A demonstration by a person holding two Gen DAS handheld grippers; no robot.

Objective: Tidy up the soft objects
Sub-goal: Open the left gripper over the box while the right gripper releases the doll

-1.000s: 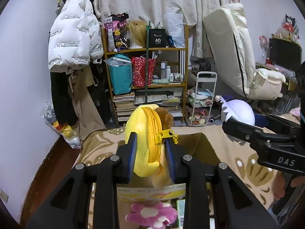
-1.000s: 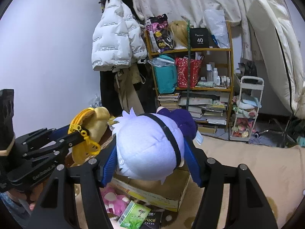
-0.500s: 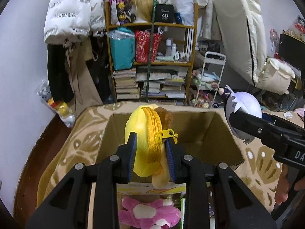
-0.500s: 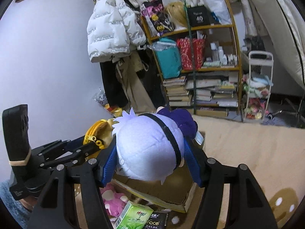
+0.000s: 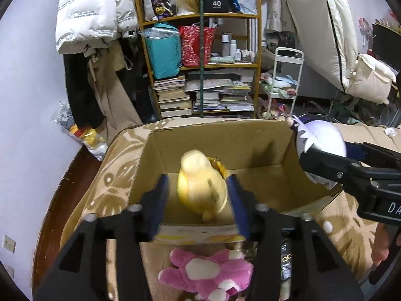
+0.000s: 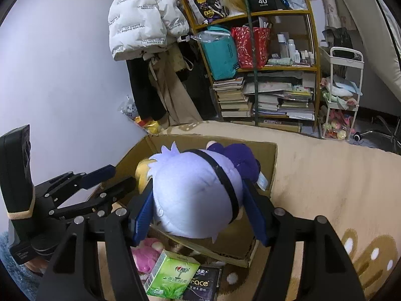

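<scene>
An open cardboard box (image 5: 220, 138) sits on a beige patterned blanket. My left gripper (image 5: 198, 200) is open over the box's near edge. A blurred yellow plush (image 5: 200, 185) hangs between its spread fingers without touching them, above the box floor. My right gripper (image 6: 198, 213) is shut on a lavender-haired plush doll (image 6: 195, 190) with a purple body, held over the box's near right rim. The doll also shows in the left wrist view (image 5: 320, 140). The left gripper shows in the right wrist view (image 6: 100, 185), with the yellow plush (image 6: 141, 173) beside it.
A pink plush (image 5: 208, 276) lies on the blanket in front of the box. A green tissue pack (image 6: 173, 276) and a black packet (image 6: 203, 286) lie beside it. A cluttered bookshelf (image 5: 200, 70), hung coats and a white trolley (image 5: 283, 82) stand behind.
My left gripper has opened and let go of the yellow plush, which drops into the box. Both grippers have tilted down over the box. The right gripper still holds the doll.
</scene>
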